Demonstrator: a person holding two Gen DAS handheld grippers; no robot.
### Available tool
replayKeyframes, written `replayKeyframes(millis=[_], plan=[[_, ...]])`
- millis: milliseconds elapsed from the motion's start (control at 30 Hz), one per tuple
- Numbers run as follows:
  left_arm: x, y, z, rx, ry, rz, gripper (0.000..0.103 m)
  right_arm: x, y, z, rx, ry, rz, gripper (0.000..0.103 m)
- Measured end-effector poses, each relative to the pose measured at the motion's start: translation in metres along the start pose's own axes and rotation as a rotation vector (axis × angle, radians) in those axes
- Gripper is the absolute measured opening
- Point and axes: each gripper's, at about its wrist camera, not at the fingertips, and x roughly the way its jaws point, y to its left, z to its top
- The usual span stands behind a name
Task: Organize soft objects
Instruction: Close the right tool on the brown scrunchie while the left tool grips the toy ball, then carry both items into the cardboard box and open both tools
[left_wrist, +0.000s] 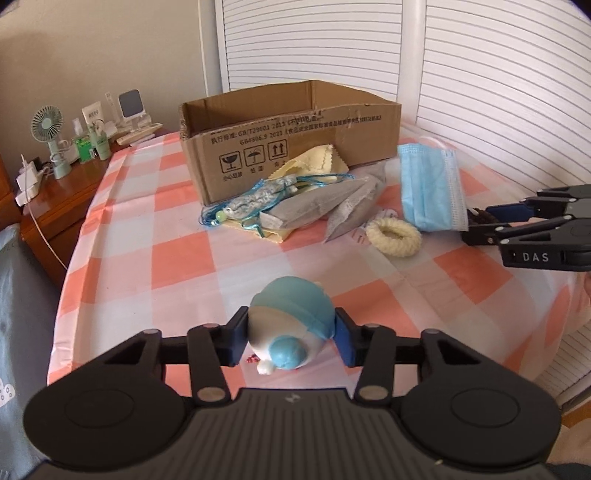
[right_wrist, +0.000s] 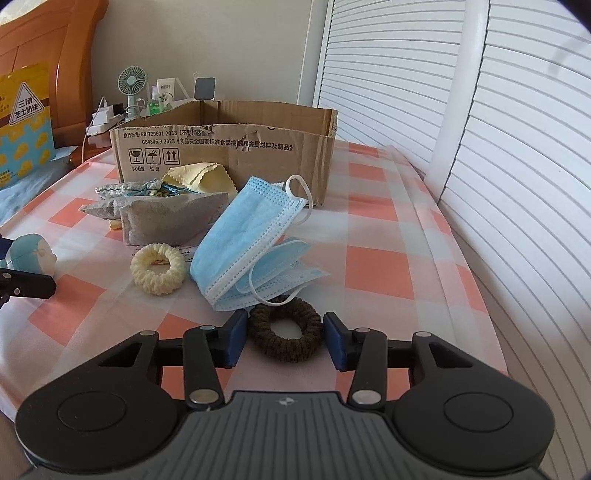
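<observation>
On the pink-checked bed cover, my left gripper (left_wrist: 290, 341) is shut on a blue and white squishy toy (left_wrist: 291, 325), its pads pressing both sides. The toy (right_wrist: 31, 254) also shows at the left edge of the right wrist view. My right gripper (right_wrist: 285, 341) is shut on a brown hair scrunchie (right_wrist: 284, 334) lying flat on the cover. An open cardboard box (left_wrist: 288, 122) stands behind. In front of the box lie a blue face mask (right_wrist: 240, 240), a cream scrunchie (right_wrist: 158, 267), grey pouches (right_wrist: 166, 218), a yellow cloth (right_wrist: 199, 179) and a blue cord bundle (left_wrist: 255, 199).
A wooden nightstand at the far left carries a small fan (left_wrist: 48, 136), bottles and a white charger (left_wrist: 27, 181). White louvered doors (right_wrist: 517, 184) run along the right side of the bed. A yellow and blue packet (right_wrist: 22, 122) leans by the headboard.
</observation>
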Motion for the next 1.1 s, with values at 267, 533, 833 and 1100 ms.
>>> replayKeyframes(millis=[267, 533, 833, 1100], plan=[[-0.004, 0.006, 0.002, -0.014, 0.028, -0.045, 0.046, -0.012, -0.008, -0.001, -0.006, 0.013, -0.006, 0.046], [-0.017, 0.008, 0.011, 0.006, 0.042, -0.075, 0.045, -0.038, -0.021, -0.003, -0.050, 0.019, -0.016, 0.046], [-0.028, 0.014, 0.042, 0.023, 0.040, -0.114, 0.045, -0.060, -0.029, 0.019, -0.091, -0.019, 0.024, 0.046], [-0.020, 0.021, 0.100, 0.069, -0.012, -0.102, 0.045, -0.058, -0.027, 0.060, -0.114, -0.070, 0.093, 0.046]])
